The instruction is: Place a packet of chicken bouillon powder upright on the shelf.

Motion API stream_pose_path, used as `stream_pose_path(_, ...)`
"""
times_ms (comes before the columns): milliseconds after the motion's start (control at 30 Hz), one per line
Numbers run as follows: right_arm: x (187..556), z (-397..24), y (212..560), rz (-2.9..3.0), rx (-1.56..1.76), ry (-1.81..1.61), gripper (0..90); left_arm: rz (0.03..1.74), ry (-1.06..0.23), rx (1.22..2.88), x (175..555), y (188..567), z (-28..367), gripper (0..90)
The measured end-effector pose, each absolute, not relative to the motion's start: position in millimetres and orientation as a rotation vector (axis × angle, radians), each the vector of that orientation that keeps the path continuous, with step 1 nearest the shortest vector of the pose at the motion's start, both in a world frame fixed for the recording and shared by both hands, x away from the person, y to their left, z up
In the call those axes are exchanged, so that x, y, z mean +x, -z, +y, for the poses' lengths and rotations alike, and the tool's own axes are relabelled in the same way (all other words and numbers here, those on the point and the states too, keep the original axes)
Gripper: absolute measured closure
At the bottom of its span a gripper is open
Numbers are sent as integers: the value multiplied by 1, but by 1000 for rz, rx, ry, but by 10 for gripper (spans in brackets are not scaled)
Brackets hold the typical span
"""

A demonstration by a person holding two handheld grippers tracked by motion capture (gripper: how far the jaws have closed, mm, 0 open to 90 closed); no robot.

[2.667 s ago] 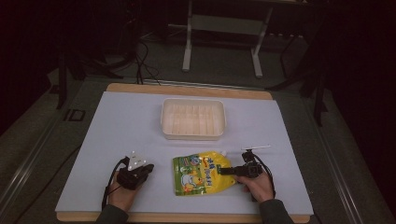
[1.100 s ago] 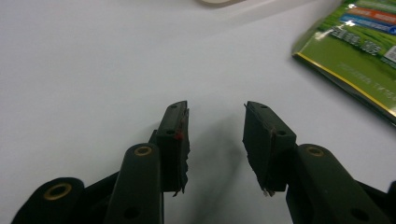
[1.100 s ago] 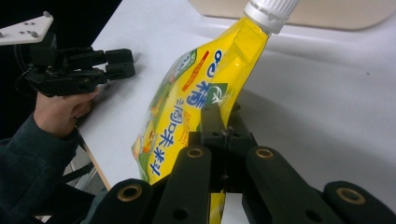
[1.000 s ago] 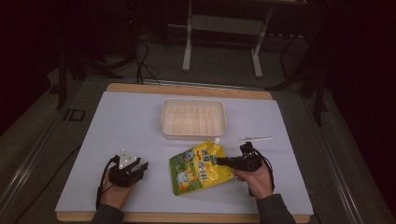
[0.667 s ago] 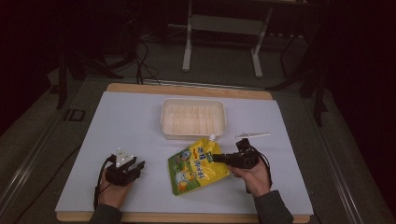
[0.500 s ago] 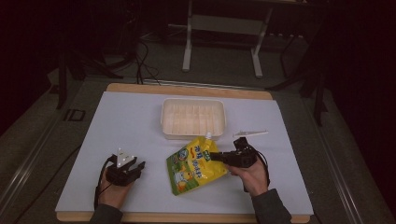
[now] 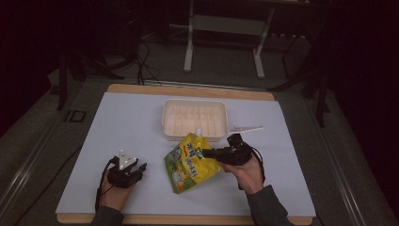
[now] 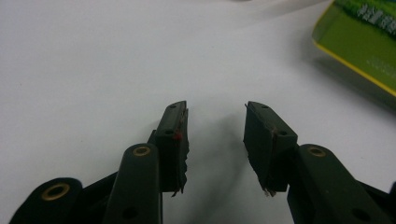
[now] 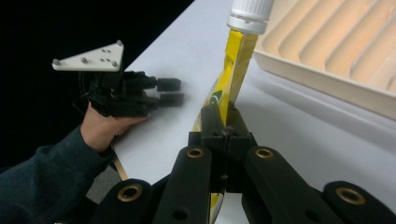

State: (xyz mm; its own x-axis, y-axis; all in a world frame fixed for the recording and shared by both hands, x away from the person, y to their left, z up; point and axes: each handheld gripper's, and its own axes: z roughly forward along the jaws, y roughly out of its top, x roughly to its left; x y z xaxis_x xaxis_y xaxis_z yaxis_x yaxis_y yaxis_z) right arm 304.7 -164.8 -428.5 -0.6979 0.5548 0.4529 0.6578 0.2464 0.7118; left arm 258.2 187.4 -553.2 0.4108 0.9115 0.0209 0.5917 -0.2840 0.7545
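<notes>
Pouch (image 7: pixel 190 162) lifted nearer tray (image 7: pixel 194 117), clamped in right gripper (image 7: pixel 209 153); left gripper (image 7: pixel 140 170) open, unmoved.

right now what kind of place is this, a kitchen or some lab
Probably a lab or recording room, not a kitchen: a white-covered table in a dark room, cables on the floor, a metal stand behind, and a person working a hand-held gripper.

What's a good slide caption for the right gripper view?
Right gripper clamps yellow white-capped spout pouch beside ribbed cream plastic tray.
</notes>
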Motion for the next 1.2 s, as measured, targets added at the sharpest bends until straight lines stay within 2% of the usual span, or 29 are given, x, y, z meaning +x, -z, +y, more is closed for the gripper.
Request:
stream_pose_path(467, 303, -151, 398, -2452, -1104, 1516, 900, 1280, -612, 1995, 258, 553, 187, 587)
stream_pose_path(1200, 310, -147, 377, -2449, -1124, 1592, 900, 1295, -622, 1990, 259, 554, 187, 556)
